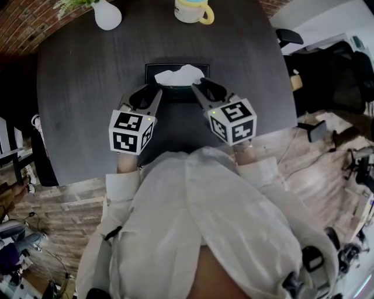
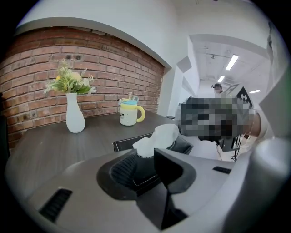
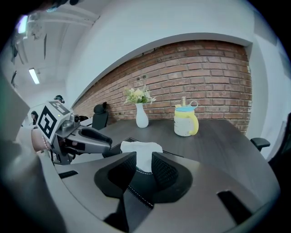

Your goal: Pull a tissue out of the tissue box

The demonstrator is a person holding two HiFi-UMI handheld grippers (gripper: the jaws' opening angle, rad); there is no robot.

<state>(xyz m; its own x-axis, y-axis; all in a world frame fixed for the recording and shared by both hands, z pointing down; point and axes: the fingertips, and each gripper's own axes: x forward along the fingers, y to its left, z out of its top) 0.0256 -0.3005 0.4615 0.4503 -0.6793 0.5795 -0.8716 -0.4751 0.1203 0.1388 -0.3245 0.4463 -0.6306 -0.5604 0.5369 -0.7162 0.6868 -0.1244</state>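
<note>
Both my tongs sit at the near edge of the black leather tissue box (image 1: 151, 70), whose long axis runs across me from left to right. The white tissue (image 1: 180, 75) stands up out of the slot in its middle, just ahead of both tips and between them. My left gripper (image 1: 152, 92) has its jaws apart with nothing pinched; the tissue lies ahead and a little to its right. My right gripper (image 1: 202, 87) is parted too, clamped on nothing, and the tuft shows straight through its gap, so I judge it better lined up. A white vase (image 1: 107, 14) and a yellow lidded mug (image 1: 193, 10) stand at the far side of the dark table (image 1: 82, 87), well apart from the box. Nothing blocks the reach.
</note>
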